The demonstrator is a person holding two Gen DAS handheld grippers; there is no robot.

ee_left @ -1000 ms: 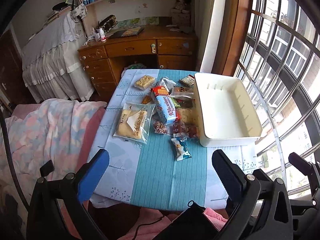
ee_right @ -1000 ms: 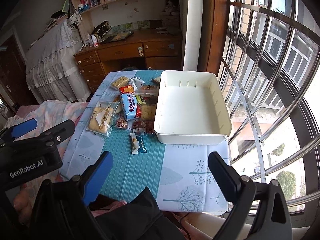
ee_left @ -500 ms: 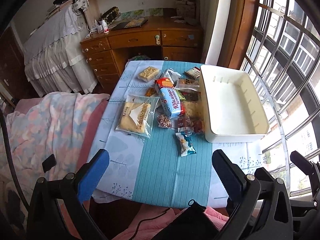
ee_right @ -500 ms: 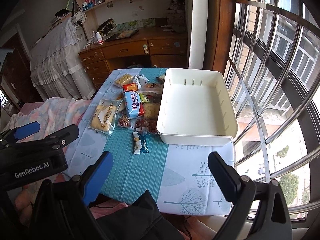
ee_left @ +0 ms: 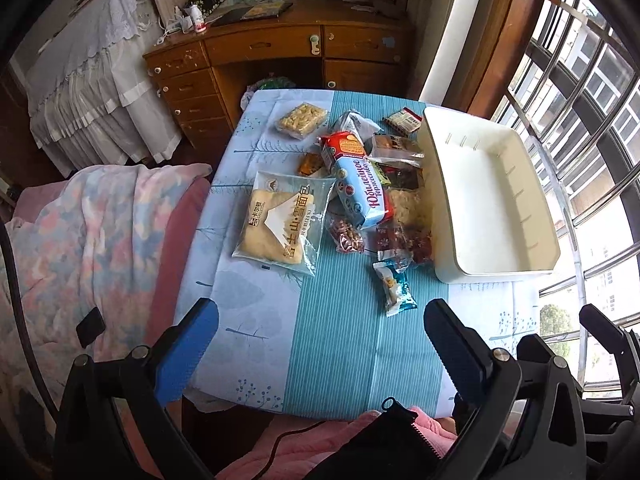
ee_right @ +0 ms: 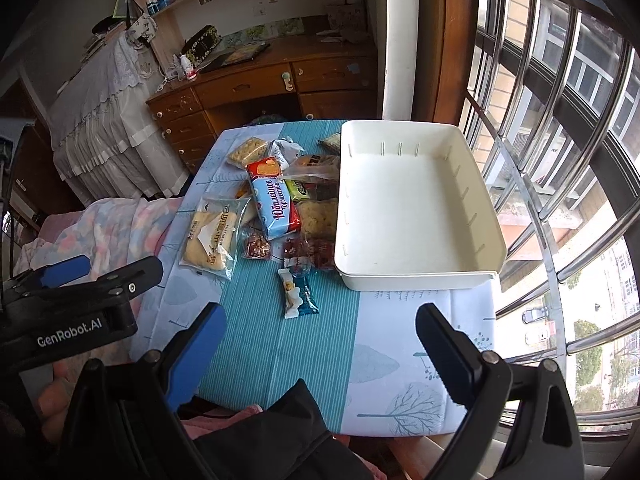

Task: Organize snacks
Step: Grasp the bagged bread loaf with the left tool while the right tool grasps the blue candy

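Both grippers (left gripper (ee_left: 320,344), right gripper (ee_right: 320,336)) level above table edge, fingers spread, seemingly short of snacks (ee_left: 360,188).

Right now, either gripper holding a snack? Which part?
Nothing is held. The left gripper and right gripper are both open and empty above the near end of the table. The snacks lie beside the white bin.

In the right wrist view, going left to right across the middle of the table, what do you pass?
Clear bread bag → small nut packet → blue biscuit pack → white bin, with nothing in it.
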